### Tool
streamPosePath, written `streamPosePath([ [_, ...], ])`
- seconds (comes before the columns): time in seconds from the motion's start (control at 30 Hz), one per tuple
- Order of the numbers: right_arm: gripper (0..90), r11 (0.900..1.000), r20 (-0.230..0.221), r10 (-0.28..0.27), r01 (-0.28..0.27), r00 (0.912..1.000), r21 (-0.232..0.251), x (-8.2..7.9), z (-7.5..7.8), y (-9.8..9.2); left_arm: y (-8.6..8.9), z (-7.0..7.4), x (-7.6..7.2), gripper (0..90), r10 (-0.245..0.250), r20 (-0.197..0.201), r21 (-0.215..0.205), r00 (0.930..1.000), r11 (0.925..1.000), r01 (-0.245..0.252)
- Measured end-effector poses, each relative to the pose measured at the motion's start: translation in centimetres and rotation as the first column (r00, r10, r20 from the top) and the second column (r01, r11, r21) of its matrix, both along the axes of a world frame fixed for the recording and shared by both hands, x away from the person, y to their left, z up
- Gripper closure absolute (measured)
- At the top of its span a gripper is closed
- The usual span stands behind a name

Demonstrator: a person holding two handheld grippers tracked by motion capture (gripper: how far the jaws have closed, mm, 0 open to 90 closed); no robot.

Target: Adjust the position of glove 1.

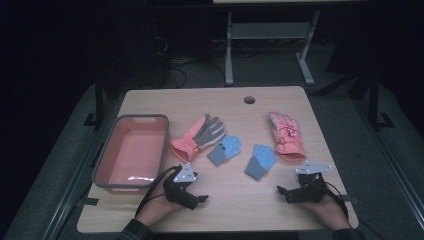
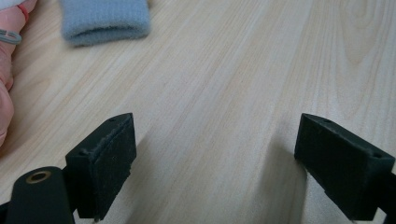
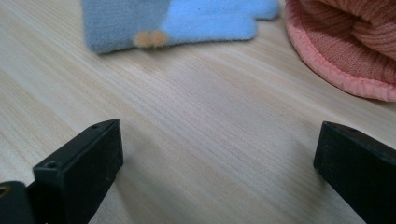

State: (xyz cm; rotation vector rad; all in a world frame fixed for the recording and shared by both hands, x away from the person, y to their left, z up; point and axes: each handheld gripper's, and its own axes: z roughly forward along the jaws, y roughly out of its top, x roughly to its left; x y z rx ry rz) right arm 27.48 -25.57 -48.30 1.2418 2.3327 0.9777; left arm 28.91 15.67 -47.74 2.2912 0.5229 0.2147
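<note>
On your pale wooden table (image 1: 220, 200), both grippers (image 1: 194, 196) (image 1: 289, 194) gape empty; pinch the soft, light blue knit glove (image 1: 260, 161) by its grey cuff.

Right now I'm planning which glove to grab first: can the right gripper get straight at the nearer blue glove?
Probably yes: the right gripper is open, with bare table between it and the blue glove.
</note>
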Motion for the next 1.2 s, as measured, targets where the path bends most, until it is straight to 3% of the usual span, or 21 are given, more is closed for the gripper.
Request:
streamPosePath([
  [0.4, 1.1, 1.000, 0.004, 0.010, -0.010, 0.9999, -0.002, 0.0, 0.0, -0.1, 0.0, 0.0, -0.1, 12.2, 0.009, 0.002, -0.001, 1.0000, 1.0000, -0.009],
  [0.47, 3.4, 1.000, -0.011, 0.018, -0.018, 0.9998, -0.009, -0.1, 0.1, -0.1, 0.0, 0.0, -0.1, 12.2, 0.016, 0.002, -0.006, 0.9999, 0.9999, -0.016],
  [0.5, 12.2, 1.000, -0.022, 0.027, -0.027, 0.9994, -0.002, -0.2, 0.7, -0.1, 0.0, 0.0, -0.1, 12.2, 0.014, 0.003, -0.004, 0.9999, 0.9999, -0.014],
  [0.6, 17.5, 0.999, -0.001, 0.038, -0.038, 0.9993, 0.012, -0.3, 1.3, -0.1, 0.0, 0.0, 0.0, 12.2, 0.006, 0.009, 0.002, 0.9999, 1.0000, -0.006],
  [0.73, 44.2, 0.996, -0.001, 0.078, -0.078, 0.9970, 0.048, -0.1, 2.4, 0.7, 0.0, 0.0, 0.0, 12.2, 0.005, 0.008, 0.003, 1.0000, 1.0000, -0.005],
  [0.77, 44.2, 0.996, -0.001, 0.078, -0.078, 0.9970, 0.048, -0.1, 2.4, 0.7, 0.0, 0.0, 0.0, 12.2, 0.005, 0.008, 0.003, 1.0000, 1.0000, -0.005],
  [0.93, 75.8, 0.992, -0.012, 0.112, -0.111, 0.9937, 0.053, 0.6, 2.9, 1.8, 0.0, 0.0, -0.1, 12.2, 0.009, 0.000, -0.002, 1.0000, 1.0000, -0.009],
  [1.03, 89.9, 0.989, -0.013, 0.136, -0.135, 0.9906, 0.060, 1.3, 3.1, 2.3, -0.1, 0.0, 0.1, 12.2, 0.010, 0.001, -0.001, 1.0000, 1.0000, -0.010],
  [1.2, 90.0, 0.985, -0.021, 0.164, -0.163, 0.9862, 0.059, 2.2, 3.2, 3.0, -0.2, 0.0, 0.1, 12.2, 0.012, 0.002, -0.006, 0.9999, 0.9999, -0.012],
])
